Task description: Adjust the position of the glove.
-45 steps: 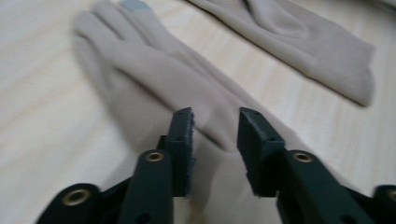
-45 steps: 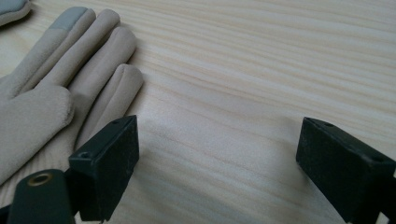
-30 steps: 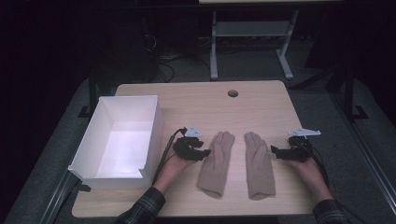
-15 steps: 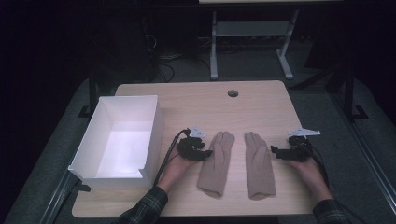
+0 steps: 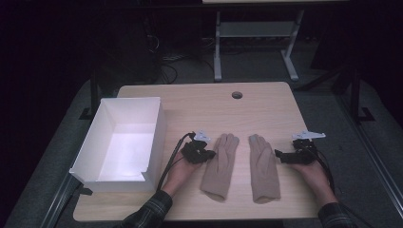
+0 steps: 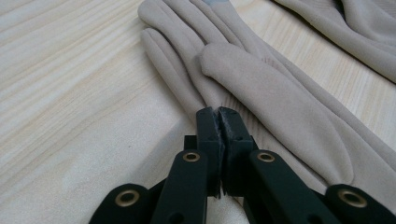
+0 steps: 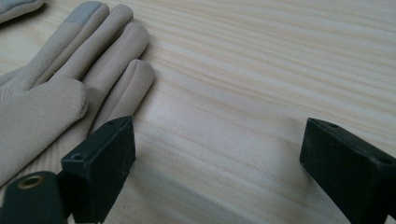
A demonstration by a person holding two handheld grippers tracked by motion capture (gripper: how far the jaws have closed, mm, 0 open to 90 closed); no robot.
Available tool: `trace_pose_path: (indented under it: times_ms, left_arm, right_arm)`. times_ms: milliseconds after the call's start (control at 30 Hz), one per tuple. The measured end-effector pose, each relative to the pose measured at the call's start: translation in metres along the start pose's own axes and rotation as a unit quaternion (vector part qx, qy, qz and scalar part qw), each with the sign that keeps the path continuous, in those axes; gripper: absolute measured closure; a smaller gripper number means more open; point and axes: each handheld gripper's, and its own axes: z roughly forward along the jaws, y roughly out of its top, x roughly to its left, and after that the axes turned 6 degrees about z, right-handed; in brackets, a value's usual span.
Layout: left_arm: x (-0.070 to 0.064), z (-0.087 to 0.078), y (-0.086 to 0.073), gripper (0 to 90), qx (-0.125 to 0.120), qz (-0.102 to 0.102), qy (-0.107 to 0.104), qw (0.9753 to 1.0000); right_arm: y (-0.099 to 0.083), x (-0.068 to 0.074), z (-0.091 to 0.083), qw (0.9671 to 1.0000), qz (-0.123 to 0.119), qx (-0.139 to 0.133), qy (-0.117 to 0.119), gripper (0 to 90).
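Left gripper view showed the left gripper (image 6: 219, 114) pressed shut at the left glove's (image 5: 219, 164) edge, right gripper (image 7: 217, 163) spread beside the right glove (image 5: 263, 166); thin fabric could slip free.

Your table (image 5: 266, 109) is pale wood with a long straight grain, and it has rounded corners. Near its far edge there is a small dark round hole (image 5: 236, 95). On your left stands an open white box (image 5: 124, 152) with its long side running away from you (its inside is bare and brightly lit). It reaches from near the front edge to near the far one. Beyond the table you have grey floor (image 5: 328, 109), a light metal stand (image 5: 217, 52) on two legs, and loose dark cables (image 5: 166, 66) lying beside it.
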Motion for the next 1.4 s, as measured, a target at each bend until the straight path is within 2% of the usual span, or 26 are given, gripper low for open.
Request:
trace_pose_path:
  times_ms: [33, 100, 167, 233, 267, 300, 367, 400, 433, 500, 533, 567, 733, 1000, 1100, 1133, 1233, 1400]
  left_arm:
    - [0.000, -0.001, 0.000, 88.1, -0.001, -0.002, -0.001, 1.0000]
    - [0.003, -0.002, -0.001, 88.3, -0.013, -0.024, -0.011, 0.9996]
    - [0.005, -0.005, -0.001, 88.3, -0.017, -0.027, -0.016, 0.9994]
    - [0.006, -0.008, -0.001, 88.3, -0.021, -0.032, -0.020, 0.9991]
    - [0.006, -0.009, -0.001, 88.3, -0.027, -0.034, -0.021, 0.9988]
    - [0.006, -0.009, 0.000, 88.3, -0.029, -0.035, -0.022, 0.9987]
    - [0.006, -0.010, 0.000, 88.3, -0.031, -0.039, -0.026, 0.9984]
    - [0.007, -0.011, -0.001, 88.3, -0.033, -0.039, -0.027, 0.9983]
    - [0.007, -0.011, -0.001, 88.3, -0.035, -0.040, -0.026, 0.9983]
    - [0.007, -0.012, -0.001, 88.3, -0.038, -0.041, -0.025, 0.9981]
    - [0.008, -0.013, -0.001, 88.2, -0.038, -0.042, -0.025, 0.9981]
    - [0.008, -0.013, -0.001, 88.3, -0.037, -0.042, -0.026, 0.9981]
    - [0.011, -0.014, -0.002, 88.3, -0.045, -0.053, -0.030, 0.9971]
    - [0.009, -0.017, -0.002, 88.3, -0.062, -0.071, -0.049, 0.9944]
    - [0.007, -0.017, -0.002, 88.3, -0.065, -0.075, -0.055, 0.9936]
    - [0.007, -0.018, -0.002, 88.3, -0.067, -0.075, -0.059, 0.9932]
    - [0.006, -0.019, -0.001, 88.3, -0.071, -0.074, -0.065, 0.9926]
    - [0.002, -0.022, 0.001, 88.3, -0.079, -0.077, -0.078, 0.9909]
  right_arm:
    - [0.000, 0.001, -0.001, 1.0000, -0.001, 0.001, 0.002, 15.5]
    - [0.001, 0.002, -0.006, 0.9999, -0.012, 0.001, 0.006, 28.4]
    - [0.003, 0.003, -0.012, 0.9997, -0.017, -0.003, 0.020, 42.5]
    - [0.004, 0.006, -0.020, 0.9988, -0.026, -0.009, 0.041, 56.8]
    - [0.003, 0.008, -0.024, 0.9977, -0.029, -0.007, 0.061, 65.8]
    - [0.002, 0.010, -0.027, 0.9961, -0.036, -0.002, 0.080, 76.4]
    - [-0.001, 0.015, -0.031, 0.9927, -0.057, 0.016, 0.105, 88.3]
    - [-0.003, 0.017, -0.031, 0.9917, -0.062, 0.022, 0.111, 89.9]
    - [-0.005, 0.020, -0.031, 0.9890, -0.070, 0.034, 0.126, 90.0]
    - [-0.007, 0.023, -0.029, 0.9860, -0.084, 0.051, 0.135, 90.0]
    - [-0.007, 0.025, -0.028, 0.9852, -0.078, 0.058, 0.141, 90.0]
    - [-0.007, 0.026, -0.027, 0.9841, -0.084, 0.062, 0.144, 90.0]
    - [-0.005, 0.033, -0.022, 0.9799, -0.088, 0.061, 0.168, 90.0]
    - [-0.002, 0.050, -0.017, 0.9751, -0.102, 0.065, 0.186, 90.0]
    - [-0.002, 0.053, -0.018, 0.9746, -0.100, 0.066, 0.189, 90.0]
    - [-0.003, 0.052, -0.019, 0.9735, -0.104, 0.065, 0.193, 90.0]
    - [-0.004, 0.054, -0.020, 0.9727, -0.096, 0.069, 0.200, 90.0]
    - [-0.003, 0.063, -0.016, 0.9687, -0.109, 0.067, 0.212, 90.0]
